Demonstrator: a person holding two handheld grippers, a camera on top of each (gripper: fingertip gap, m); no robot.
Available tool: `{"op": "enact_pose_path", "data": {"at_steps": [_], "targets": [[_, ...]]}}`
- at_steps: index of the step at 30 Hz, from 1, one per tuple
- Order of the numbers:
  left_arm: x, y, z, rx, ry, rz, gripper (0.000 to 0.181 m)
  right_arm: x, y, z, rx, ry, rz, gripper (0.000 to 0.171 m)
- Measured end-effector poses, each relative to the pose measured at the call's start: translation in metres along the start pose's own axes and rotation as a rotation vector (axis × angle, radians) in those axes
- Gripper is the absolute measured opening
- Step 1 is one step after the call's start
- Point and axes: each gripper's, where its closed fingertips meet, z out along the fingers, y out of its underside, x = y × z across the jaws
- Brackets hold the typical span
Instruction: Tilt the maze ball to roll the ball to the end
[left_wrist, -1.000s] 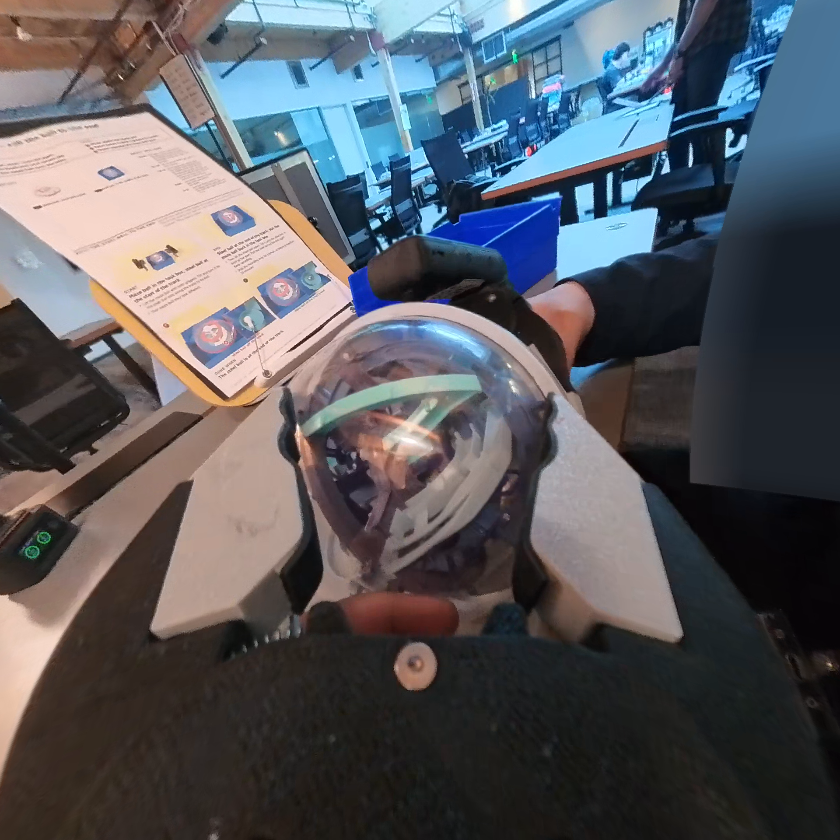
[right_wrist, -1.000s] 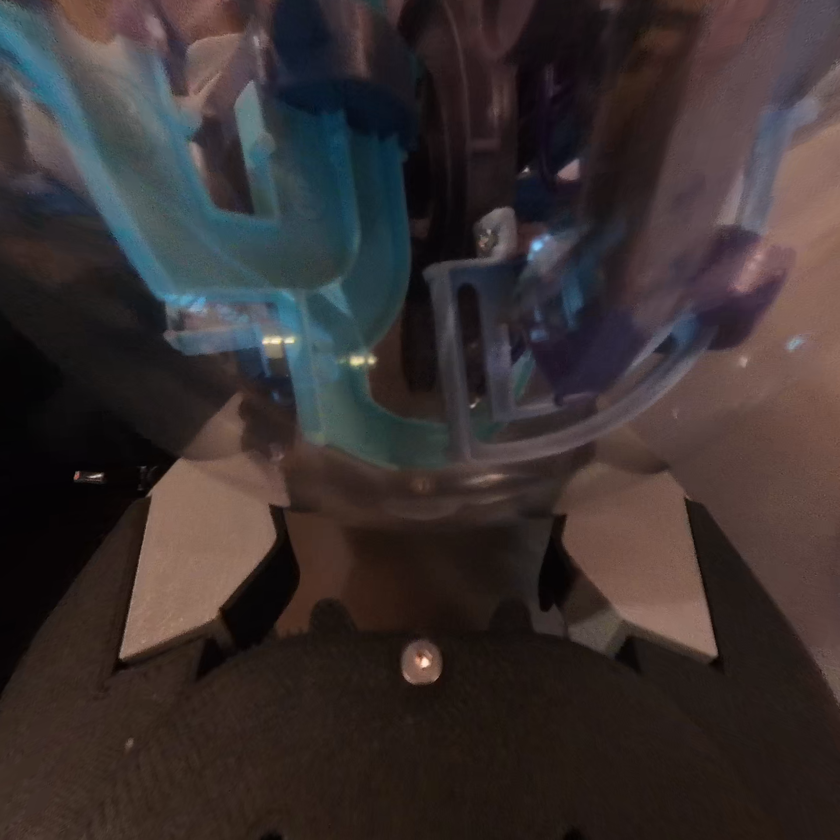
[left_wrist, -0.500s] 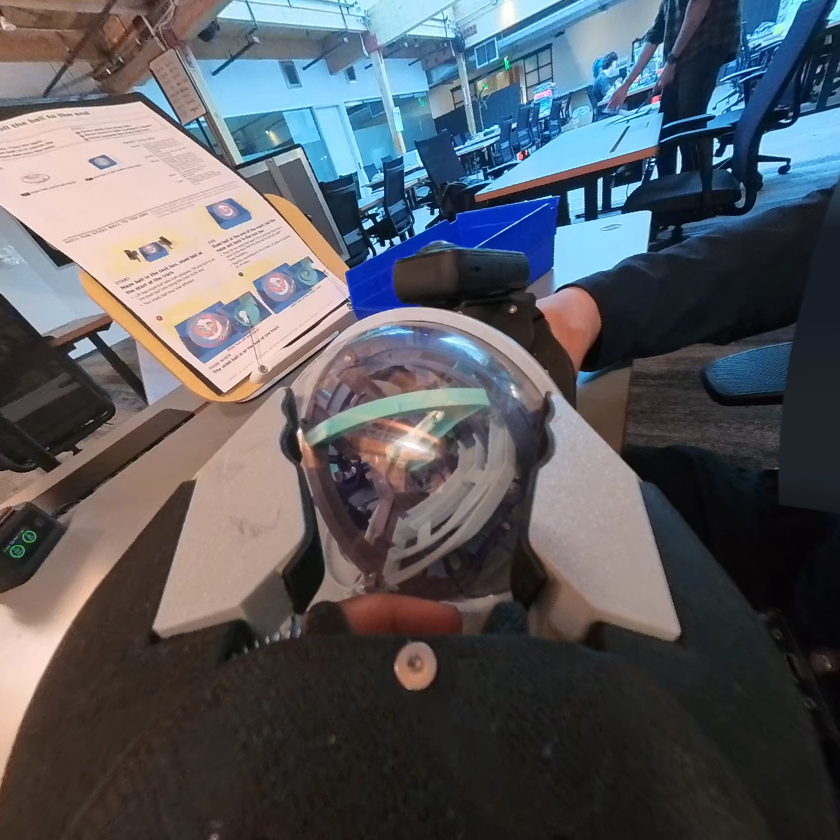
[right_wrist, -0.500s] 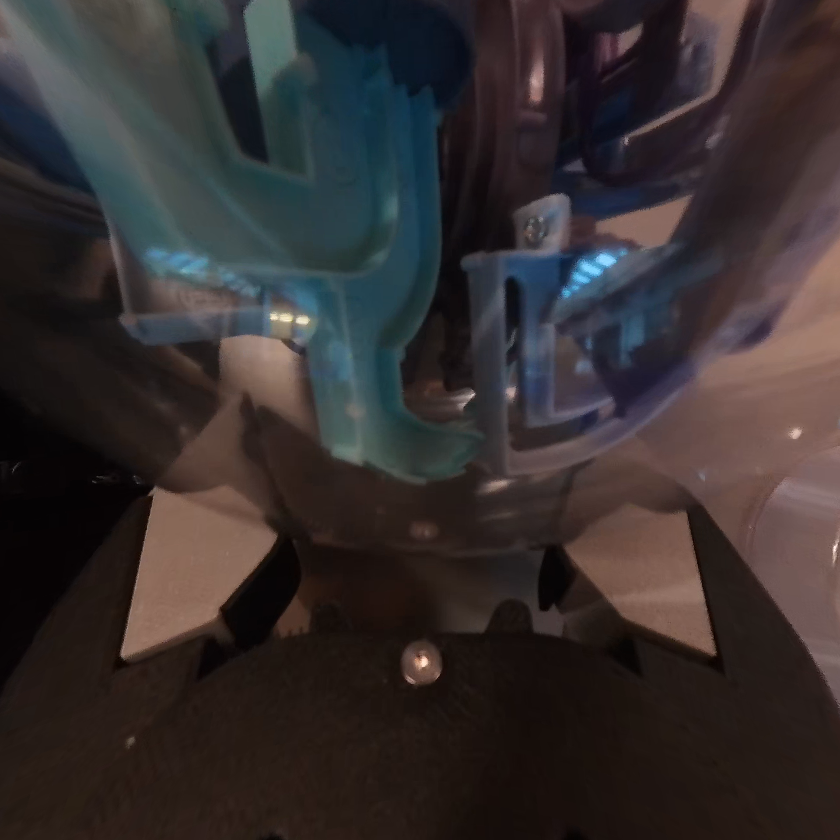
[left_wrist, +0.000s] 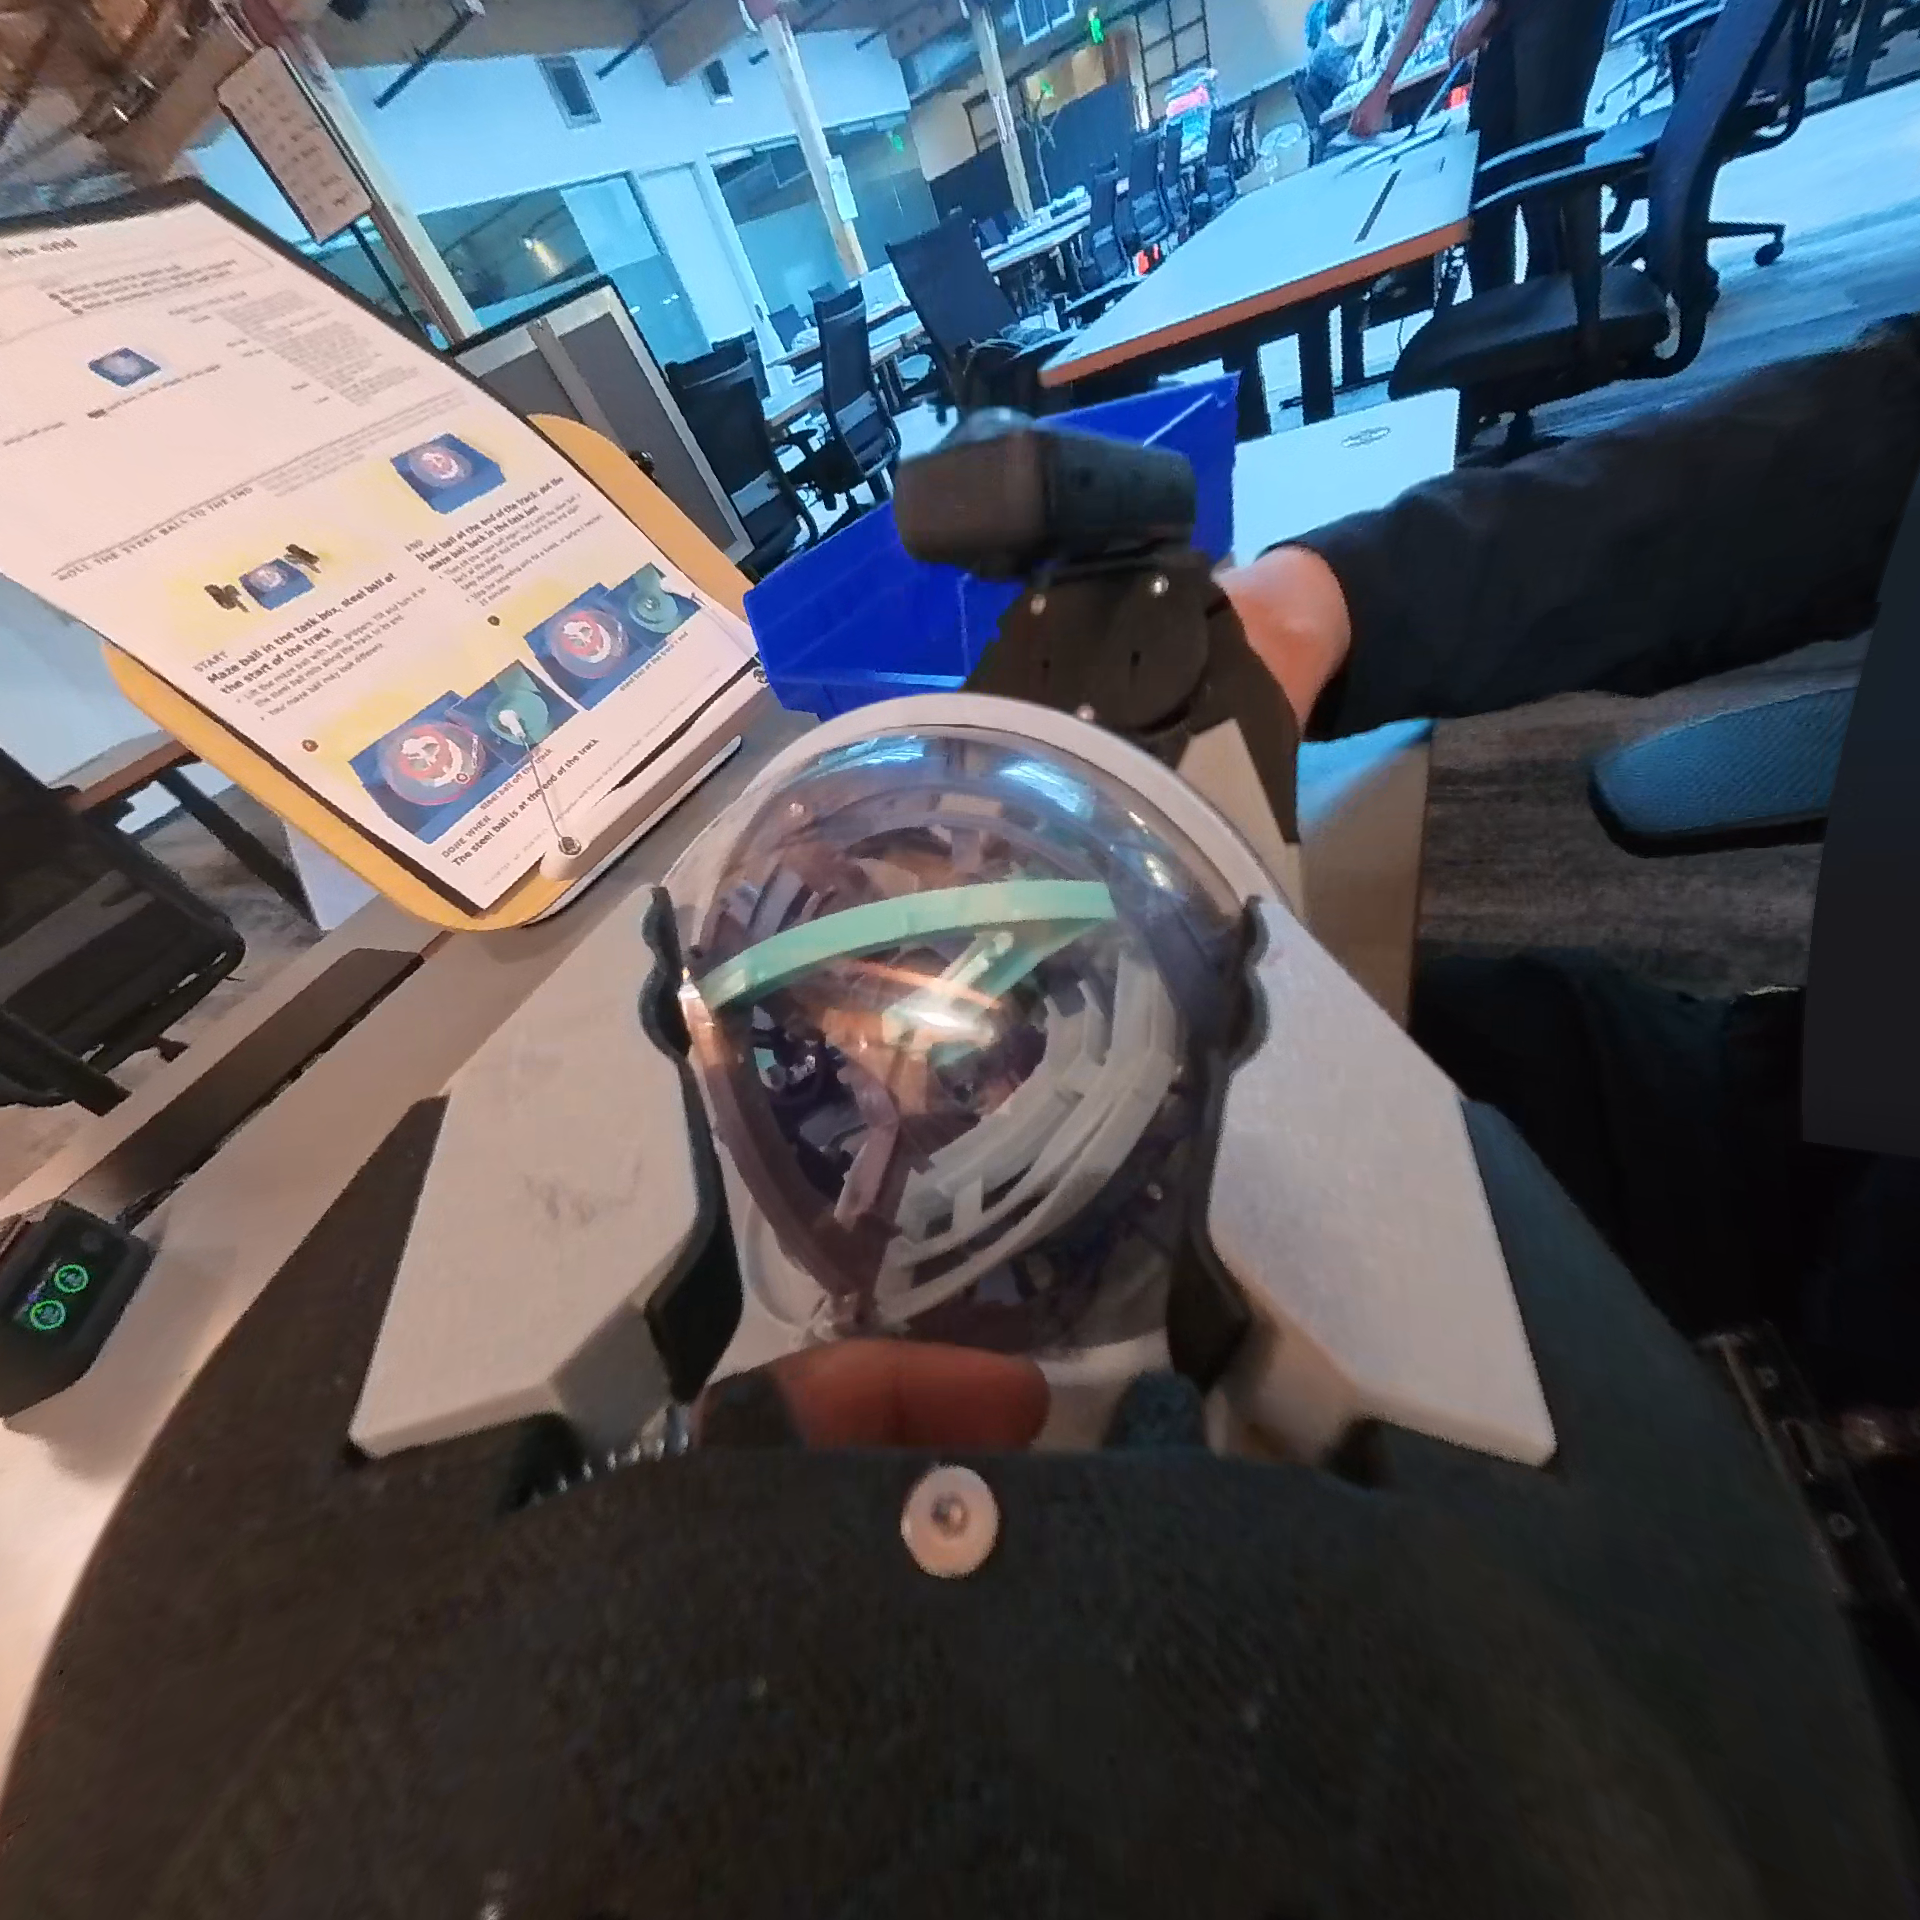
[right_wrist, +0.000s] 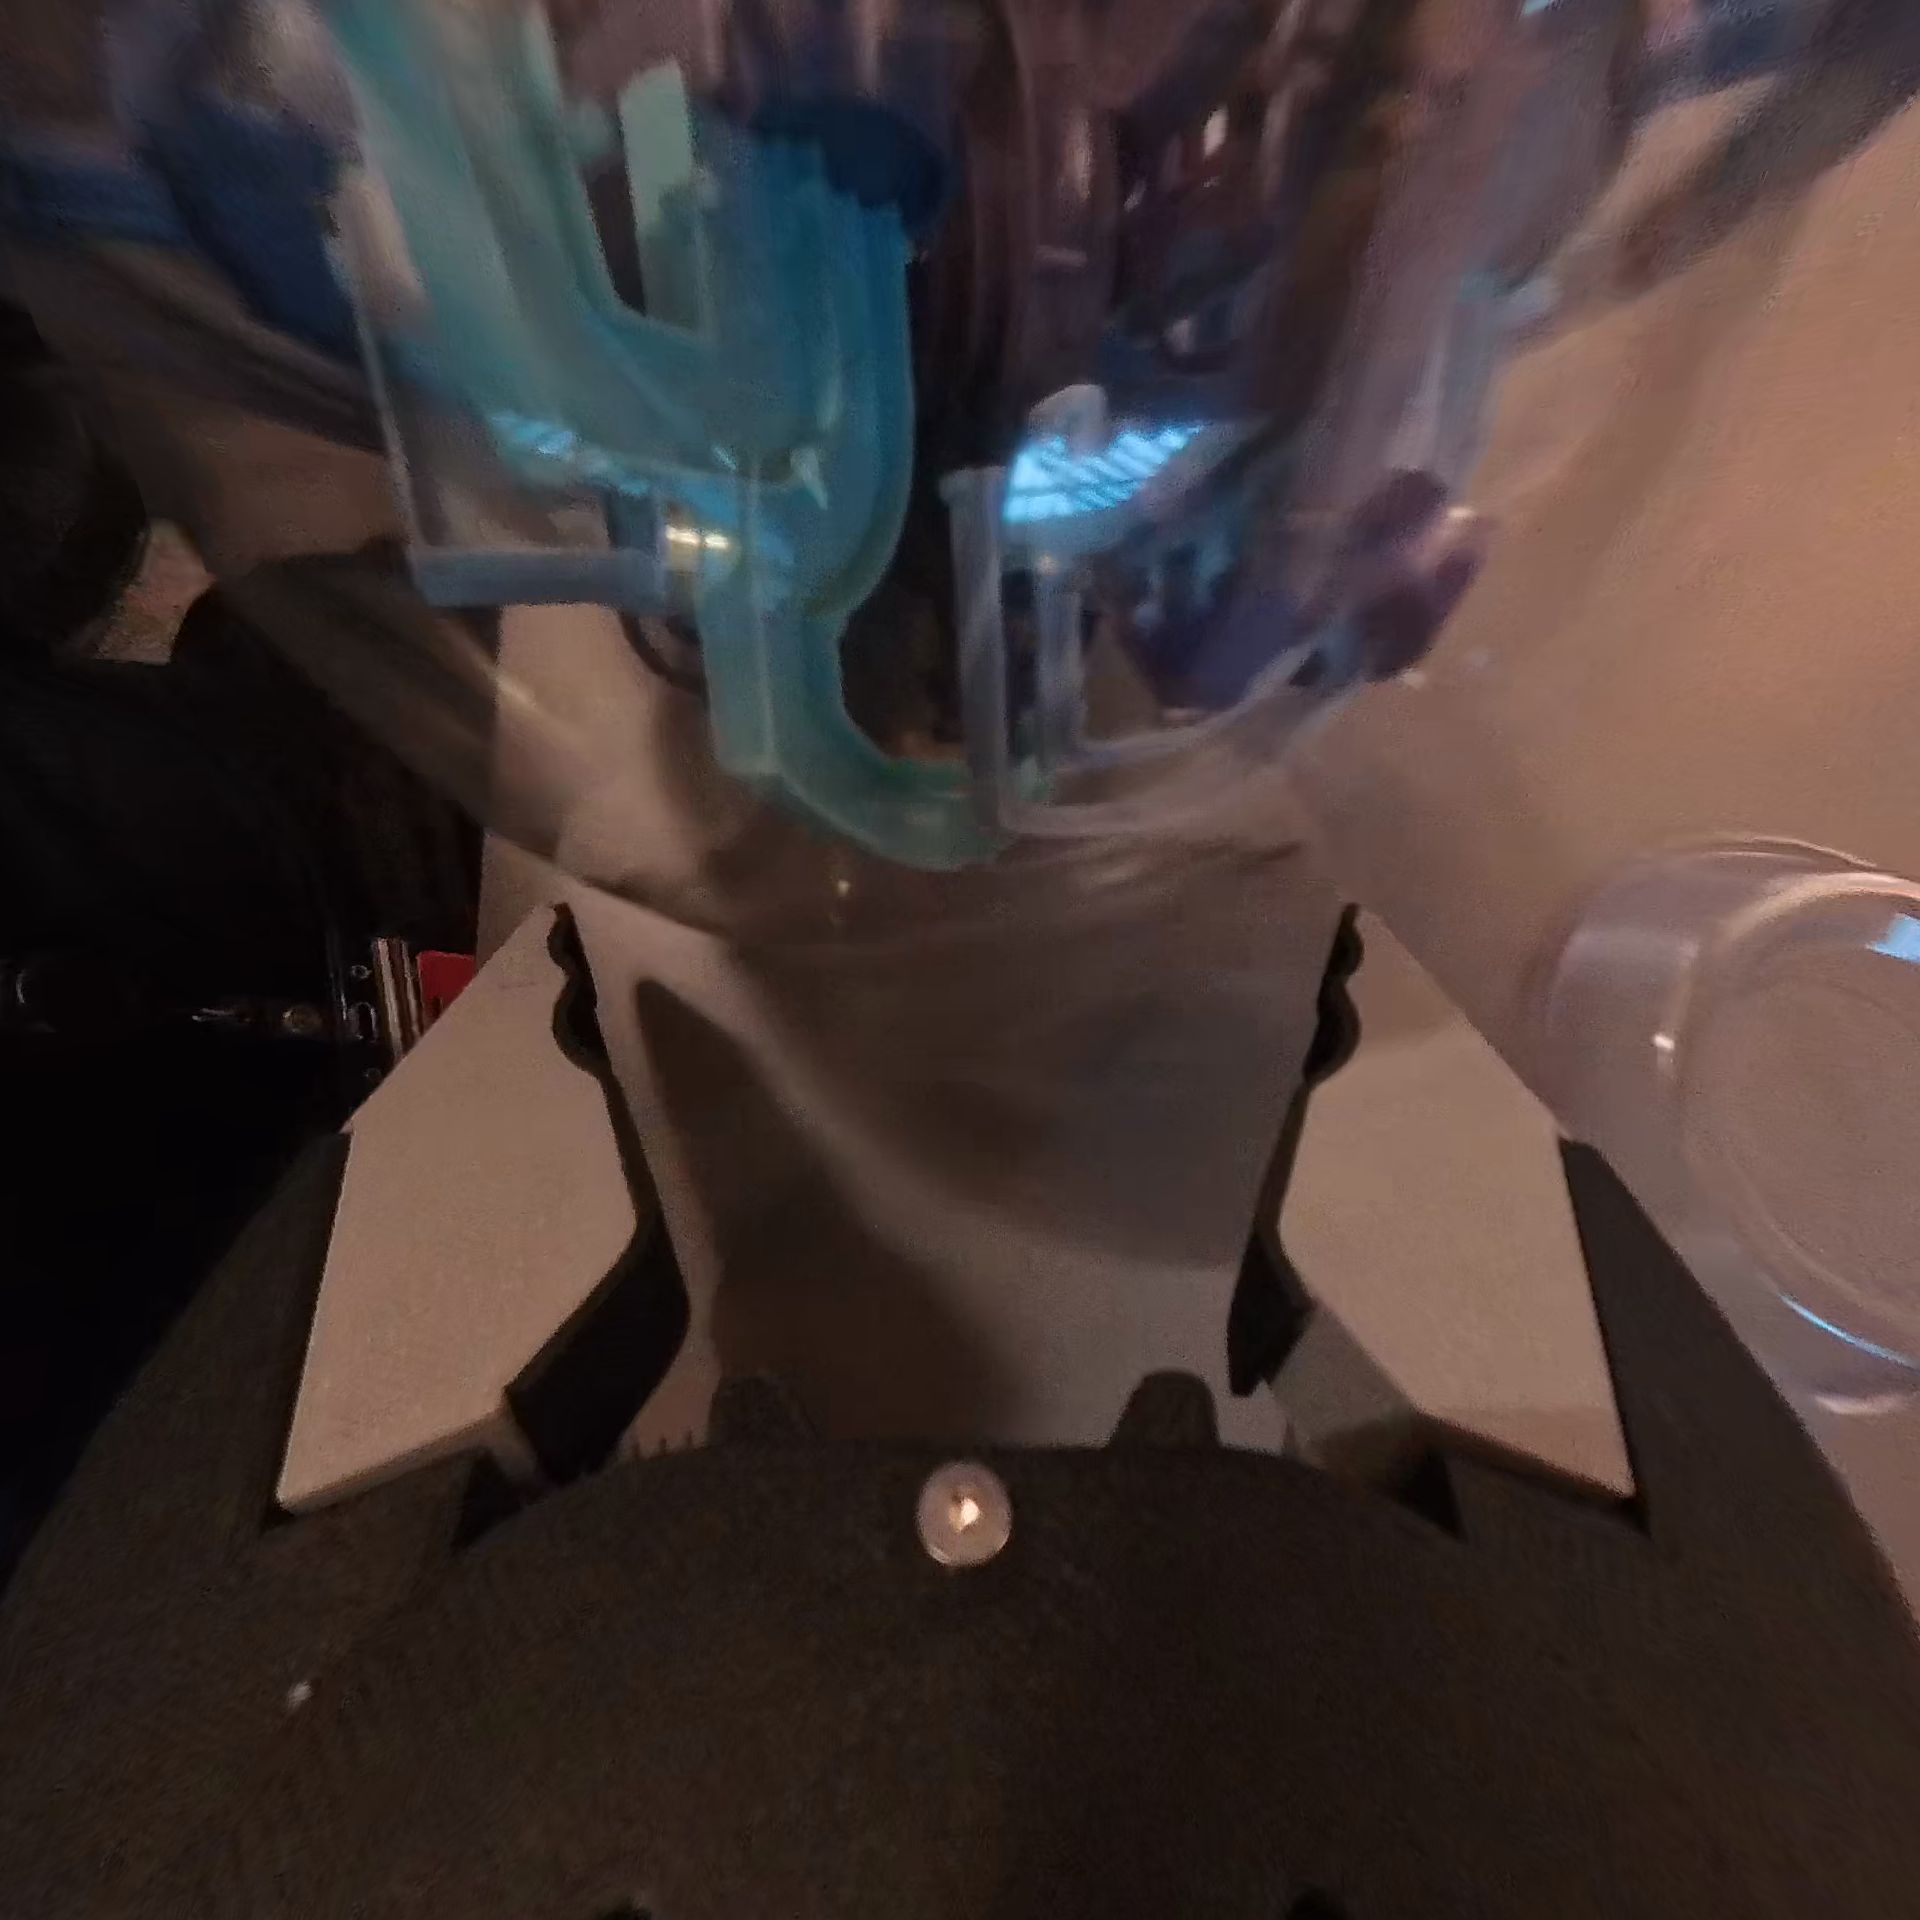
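Note:
The maze ball (left_wrist: 951, 1049) is a clear sphere with teal, grey and purple tracks inside. My left gripper (left_wrist: 951, 997) is shut on it, one grey finger on each side, and holds it above the table. My right gripper (right_wrist: 954, 914) has its jaws wide apart, wider than the left's. The blurred ball (right_wrist: 831, 520) sits at or just past its fingertips, with bare table between the fingers. In the left wrist view the right gripper (left_wrist: 1101, 644) stands behind the ball's far side, held by a hand. A small steel ball (right_wrist: 688, 540) shows by the teal track.
A tilted instruction board (left_wrist: 312, 582) stands at the left. A blue bin (left_wrist: 883, 613) is behind the ball. A small black device with green lights (left_wrist: 57, 1299) lies on the grey table (left_wrist: 260, 1174) at the left. A clear round stand (right_wrist: 1745, 1122) is at the right.
In the right wrist view the ball has moved out from between the fingers toward their tips, and both fingertips now show. In the left wrist view the right gripper has shifted up and back. The left grip is unchanged.

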Motion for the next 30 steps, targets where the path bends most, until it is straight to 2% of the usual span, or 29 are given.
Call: {"op": "enact_pose_path", "data": {"at_steps": [4, 8, 11, 13, 18, 19, 30], "targets": [[0.0, 0.0, 0.001, -0.027, 0.017, 0.006, 0.104, 0.008, -0.019, -0.041, 0.081, 0.057, -0.002, 0.134], [-0.001, -0.001, 0.006, -0.045, 0.034, 0.0, 0.104, 0.009, -0.058, -0.078, 0.157, 0.062, -0.026, 0.133], [0.001, -0.002, 0.01, -0.062, 0.045, 0.014, 0.104, 0.001, -0.091, -0.091, 0.206, -0.007, -0.027, 0.131], [0.002, -0.002, 0.013, -0.069, 0.052, 0.027, 0.104, -0.002, -0.1, -0.089, 0.186, -0.017, -0.073, 0.129], [0.004, -0.003, 0.021, -0.078, 0.07, 0.037, 0.105, -0.005, -0.087, -0.068, 0.075, -0.028, -0.14, 0.12], [0.003, -0.003, 0.021, -0.078, 0.071, 0.037, 0.104, -0.004, -0.084, -0.065, 0.07, -0.018, -0.144, 0.124], [-0.002, 0.011, -0.002, -0.023, 0.065, -0.052, 0.101, 0.003, -0.064, -0.067, 0.143, 0.049, -0.127, 0.12]]}}
